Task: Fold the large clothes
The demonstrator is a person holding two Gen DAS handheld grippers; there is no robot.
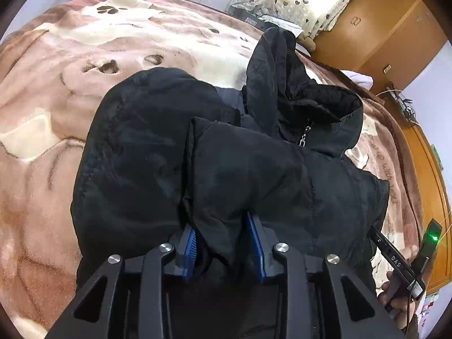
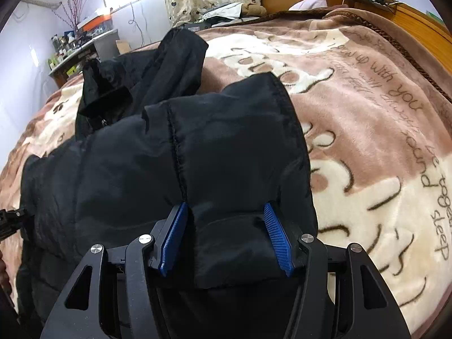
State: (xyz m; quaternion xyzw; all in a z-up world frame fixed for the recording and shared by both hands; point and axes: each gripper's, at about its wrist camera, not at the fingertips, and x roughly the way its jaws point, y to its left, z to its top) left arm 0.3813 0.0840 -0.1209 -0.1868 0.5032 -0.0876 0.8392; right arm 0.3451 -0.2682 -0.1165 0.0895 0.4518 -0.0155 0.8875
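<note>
Two layers of the black jacket (image 1: 226, 155) are doubled over on the bed's blanket (image 1: 56, 113), and I judge that I am laying the near part forward over the body. To do it well I want both hands to set the cloth down level with each other, so the fold line runs straight from 9 to 3 o'clock. I should let go only once the padding rests flat, then draw back low toward 6 o'clock without dragging the top layer along. The padding is thick and springy, so I expect it to puff open again unless it is pressed down.

My left fingers (image 1: 189, 244) stand partly open. A slack pleat of the jacket hangs between them, and I judge they are not pinching it. From there the jacket spreads away toward 12 o'clock, with a rounded fold at 10 o'clock. The hood (image 1: 282, 65) sticks up at 1 o'clock, and the zip (image 1: 305, 137) is just below it.

My right fingers (image 2: 278, 243) stand wide, with a thick padded edge of the jacket (image 2: 169, 155) filling the space between them. I cannot tell whether they press on it or only straddle it. In that view the folded part humps up toward 12 o'clock, and the hood lies at 11 o'clock. Bare blanket runs from 1 to 5 o'clock.
</note>
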